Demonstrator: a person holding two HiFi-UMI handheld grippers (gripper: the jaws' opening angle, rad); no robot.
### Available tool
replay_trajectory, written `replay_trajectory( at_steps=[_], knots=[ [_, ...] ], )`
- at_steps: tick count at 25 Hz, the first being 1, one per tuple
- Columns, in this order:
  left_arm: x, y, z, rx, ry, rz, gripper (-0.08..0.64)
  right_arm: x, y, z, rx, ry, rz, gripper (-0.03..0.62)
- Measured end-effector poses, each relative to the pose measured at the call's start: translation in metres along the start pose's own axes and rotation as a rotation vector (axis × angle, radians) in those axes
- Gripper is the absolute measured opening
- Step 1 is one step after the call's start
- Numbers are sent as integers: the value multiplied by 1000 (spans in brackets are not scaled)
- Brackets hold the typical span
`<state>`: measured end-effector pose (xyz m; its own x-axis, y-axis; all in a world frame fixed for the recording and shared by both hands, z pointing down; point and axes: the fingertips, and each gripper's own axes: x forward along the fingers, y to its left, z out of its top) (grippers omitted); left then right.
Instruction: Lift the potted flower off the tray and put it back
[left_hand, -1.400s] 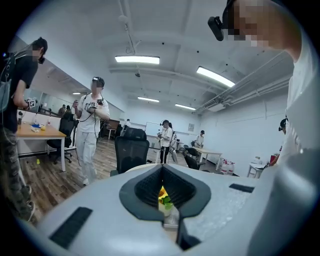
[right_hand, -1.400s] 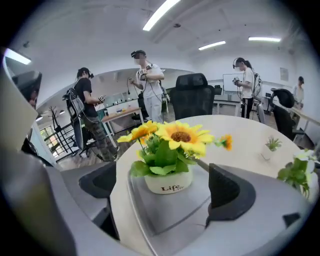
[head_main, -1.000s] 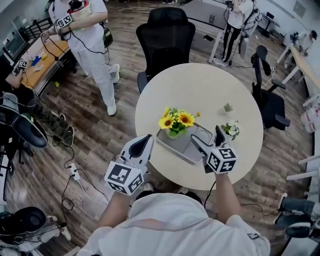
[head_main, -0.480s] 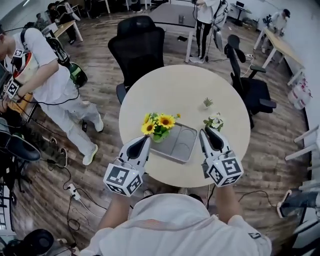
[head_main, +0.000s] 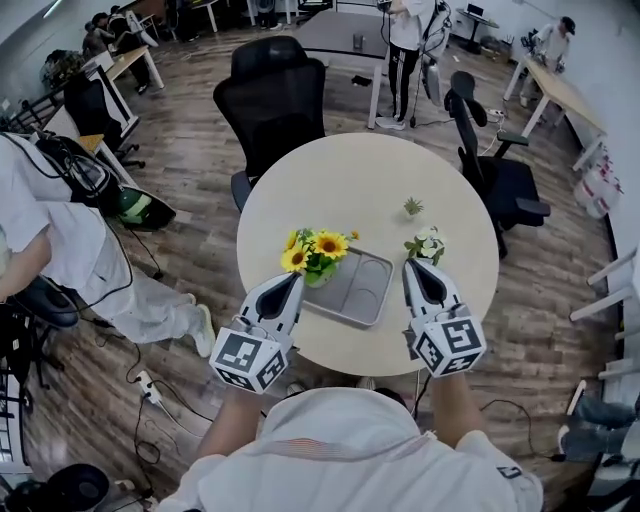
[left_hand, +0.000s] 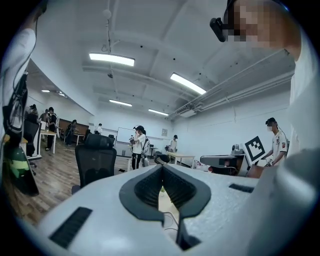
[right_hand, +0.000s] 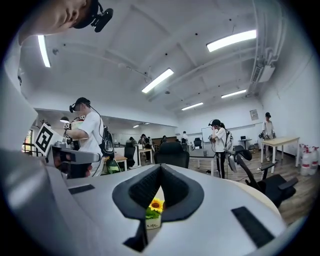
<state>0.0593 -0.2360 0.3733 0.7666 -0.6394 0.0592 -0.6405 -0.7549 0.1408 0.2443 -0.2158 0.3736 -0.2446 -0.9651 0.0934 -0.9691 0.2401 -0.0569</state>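
At the far left a person in white clothes (head_main: 45, 255) bends over the wooden floor. My left tongs (head_main: 293, 281) are level over the near left edge of the round table (head_main: 380, 170). Their jaws are pressed together with nothing between them. Just beyond their tips, the potted flower (head_main: 318, 256) stands upright in the far left corner of the grey tray (head_main: 362, 288). Its yellow blooms rise above the rim, and the rest of the tray lies bare to its right.

My right tongs (head_main: 415, 270) are level at the tray's right side, over the table's near edge. Their jaws have just been closing and now meet on nothing. In the right gripper view the flower shows through the gap behind the pads, well apart from them.

Just past the right tongs stands a small white-flowered plant (head_main: 428, 244), and farther off a tiny green sprig (head_main: 412, 206). A black office chair (head_main: 500, 180) is at the table's right, and another (head_main: 275, 100) at its far left.
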Motion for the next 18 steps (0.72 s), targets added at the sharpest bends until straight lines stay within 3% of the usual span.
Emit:
replay_trajectory(
  at_steps=[18],
  knots=[
    [-28, 5, -4, -3, -1, 23, 5, 4, 23, -1, -9, 9, 38, 2]
  ],
)
